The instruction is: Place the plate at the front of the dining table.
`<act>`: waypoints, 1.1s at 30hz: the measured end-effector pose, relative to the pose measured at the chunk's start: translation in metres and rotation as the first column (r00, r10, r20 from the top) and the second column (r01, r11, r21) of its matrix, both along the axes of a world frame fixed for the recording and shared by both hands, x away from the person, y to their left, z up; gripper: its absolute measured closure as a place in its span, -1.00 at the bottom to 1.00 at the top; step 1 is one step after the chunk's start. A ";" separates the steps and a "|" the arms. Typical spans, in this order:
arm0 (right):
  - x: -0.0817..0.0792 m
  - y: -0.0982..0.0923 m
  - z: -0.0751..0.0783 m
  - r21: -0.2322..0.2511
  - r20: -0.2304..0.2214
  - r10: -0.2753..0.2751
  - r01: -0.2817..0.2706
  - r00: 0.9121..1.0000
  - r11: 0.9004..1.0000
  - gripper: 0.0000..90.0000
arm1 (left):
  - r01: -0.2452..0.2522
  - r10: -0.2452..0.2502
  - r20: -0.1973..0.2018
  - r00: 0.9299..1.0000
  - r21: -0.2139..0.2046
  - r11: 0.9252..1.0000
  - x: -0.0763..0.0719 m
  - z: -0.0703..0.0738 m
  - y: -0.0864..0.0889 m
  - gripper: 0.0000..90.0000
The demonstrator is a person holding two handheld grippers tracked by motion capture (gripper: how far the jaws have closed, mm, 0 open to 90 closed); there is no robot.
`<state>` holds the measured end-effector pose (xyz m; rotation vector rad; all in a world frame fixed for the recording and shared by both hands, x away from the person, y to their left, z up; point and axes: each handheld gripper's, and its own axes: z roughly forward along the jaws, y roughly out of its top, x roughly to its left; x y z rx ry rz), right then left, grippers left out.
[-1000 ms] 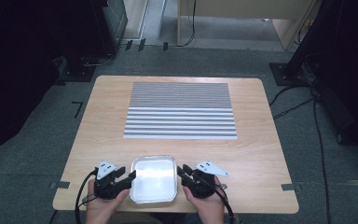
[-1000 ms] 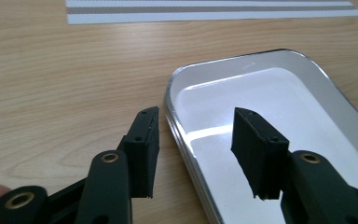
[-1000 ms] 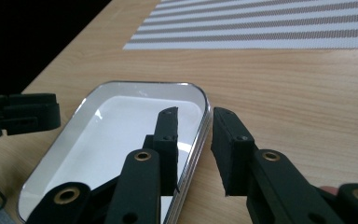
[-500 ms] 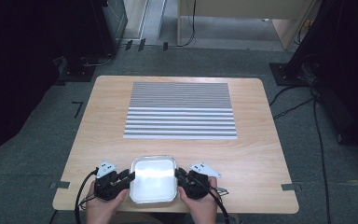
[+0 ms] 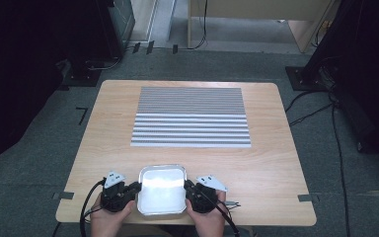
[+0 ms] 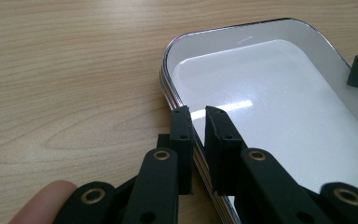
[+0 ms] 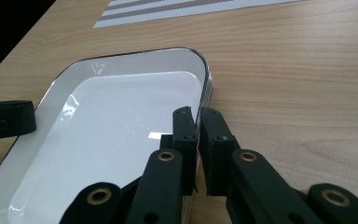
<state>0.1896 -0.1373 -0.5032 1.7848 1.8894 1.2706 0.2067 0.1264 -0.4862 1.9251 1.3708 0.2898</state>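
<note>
Big wooden table [image 5: 276, 163] first, pale grain, standing on grey carpet. On its far half lies a striped mat [image 5: 191, 117], grey and white bars, flat and well apart from the action. Down at the near edge, right in the middle, sits the tray [image 5: 161, 190]: white inside, shiny, rounded corners, thin metal rim, flat on the wood, nothing in it.

Now the tools. The left gripper [image 5: 134, 187] comes in at the tray's left side, a hand [image 5: 109, 219] behind it, cable looping off the table edge. Its jaws have just been closing, and in the left gripper view [image 6: 196, 122] they straddle the tray's rim, one pad outside, one inside over the white floor, pinched narrow on that rim.

The right gripper [image 5: 188, 187] mirrors it on the tray's right side. Its jaws have been closing too, and in the right gripper view [image 7: 196, 122] the rim runs straight up between the two pads, which are clamped tight against it. Both are gripping, one each side, with the tray resting on the table.
</note>
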 end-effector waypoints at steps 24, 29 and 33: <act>-0.007 0.003 0.002 0.005 -0.007 -0.047 0.048 0.999 0.999 0.97 | -0.016 0.016 0.028 0.999 -0.016 1.000 0.001 -0.002 -0.001 0.87; -0.007 0.004 0.003 -0.004 -0.004 -0.045 0.045 0.999 0.999 0.97 | -0.018 0.019 0.034 0.999 -0.009 1.000 0.000 -0.002 -0.002 0.88; -0.007 0.002 0.002 0.010 -0.002 -0.042 0.042 0.999 0.999 0.98 | -0.022 0.022 0.037 0.999 -0.008 1.000 0.000 -0.002 -0.002 0.88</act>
